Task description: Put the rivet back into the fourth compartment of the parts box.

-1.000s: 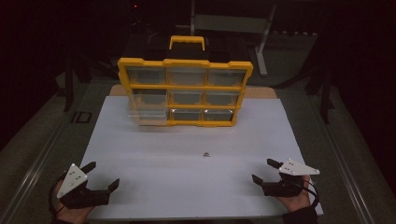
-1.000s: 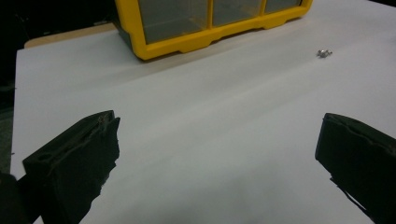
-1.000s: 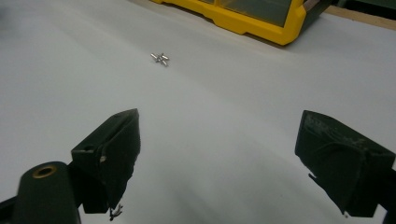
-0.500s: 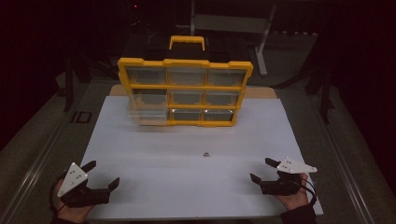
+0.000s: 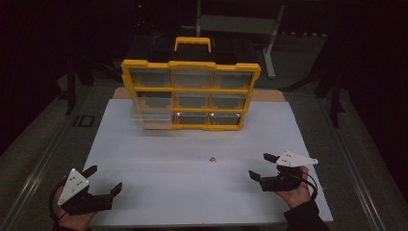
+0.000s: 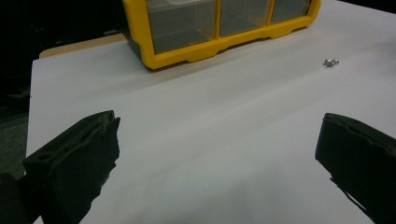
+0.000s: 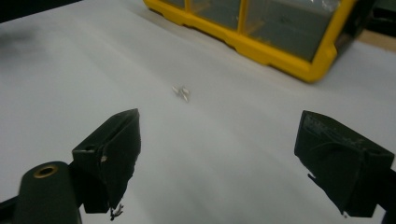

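High view: small metal part [image 5: 212, 158] lies loose on the white board [image 5: 192, 192], in front of the yellow organizer box [image 5: 191, 95], near mid-table. It sits between the two grippers but farther up the board than both, closer to the right one. Nothing touches it.

Right gripper [image 5: 262, 166] sits at the board's right near edge, jaws spread wide, holding nothing, tips aimed inward toward the part. Hand [image 5: 294, 190] underneath, forearm coming in from the bottom edge. Right gripper view: part [image 7: 181, 92] lies ahead of the jaws, slightly left of the gap centre, well apart from both tips.

Left gripper [image 5: 105, 180] at the board's left near corner, jaws also wide open and empty, pointing inward and up the board. Left gripper view: part [image 6: 331, 62] far ahead to the upper right, organizer box [image 6: 210, 28] beyond it, one clear drawer [image 5: 152, 119] of the box pulled partly out at lower left.
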Motion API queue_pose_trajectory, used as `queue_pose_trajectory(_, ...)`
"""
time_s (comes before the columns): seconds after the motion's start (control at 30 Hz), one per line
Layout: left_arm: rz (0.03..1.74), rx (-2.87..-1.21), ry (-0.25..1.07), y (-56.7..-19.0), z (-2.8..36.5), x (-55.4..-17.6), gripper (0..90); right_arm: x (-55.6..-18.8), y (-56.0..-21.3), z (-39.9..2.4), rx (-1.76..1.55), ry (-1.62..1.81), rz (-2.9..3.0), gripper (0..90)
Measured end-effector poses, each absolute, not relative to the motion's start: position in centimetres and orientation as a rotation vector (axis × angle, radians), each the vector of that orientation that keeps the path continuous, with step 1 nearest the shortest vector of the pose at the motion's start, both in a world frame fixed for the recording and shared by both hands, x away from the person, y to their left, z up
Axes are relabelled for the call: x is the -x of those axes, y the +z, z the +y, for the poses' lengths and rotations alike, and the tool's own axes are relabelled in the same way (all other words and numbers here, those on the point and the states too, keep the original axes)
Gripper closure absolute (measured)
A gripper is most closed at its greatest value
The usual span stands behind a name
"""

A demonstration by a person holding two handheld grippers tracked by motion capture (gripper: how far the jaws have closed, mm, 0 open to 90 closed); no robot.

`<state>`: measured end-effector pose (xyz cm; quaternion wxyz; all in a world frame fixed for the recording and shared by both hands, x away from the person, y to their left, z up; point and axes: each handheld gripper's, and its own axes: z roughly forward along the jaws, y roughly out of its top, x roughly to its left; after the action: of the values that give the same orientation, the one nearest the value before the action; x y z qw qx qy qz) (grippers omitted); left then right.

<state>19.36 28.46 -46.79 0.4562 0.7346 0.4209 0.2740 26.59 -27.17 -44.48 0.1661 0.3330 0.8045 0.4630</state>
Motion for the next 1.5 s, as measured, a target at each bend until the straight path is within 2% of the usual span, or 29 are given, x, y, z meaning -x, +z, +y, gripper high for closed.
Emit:
queue_pose_trajectory(0.17, 1.034, -1.810, 0.680, -46.7, 28.5, -19.3, 0.4, -28.5, -42.9, -25.5, -0.914, 1.314, 2.292, 14.2)
queue_pose_trajectory(0.87, 1.023, -1.823, 0.677, -46.9, 28.2, -19.5, 0.4, -35.1, -40.4, -18.6, -0.840, 1.299, 2.365, 14.5)
queue_pose_trajectory(1.1, 1.022, -1.822, 0.674, -47.0, 28.3, -19.4, 0.4, -35.7, -40.3, -16.7, -0.818, 1.285, 2.407, 14.4)
queue_pose_trajectory(1.5, 1.017, -1.827, 0.674, -46.9, 28.2, -19.5, 0.4, -36.6, -40.3, -15.1, -0.804, 1.040, 2.562, 14.4)
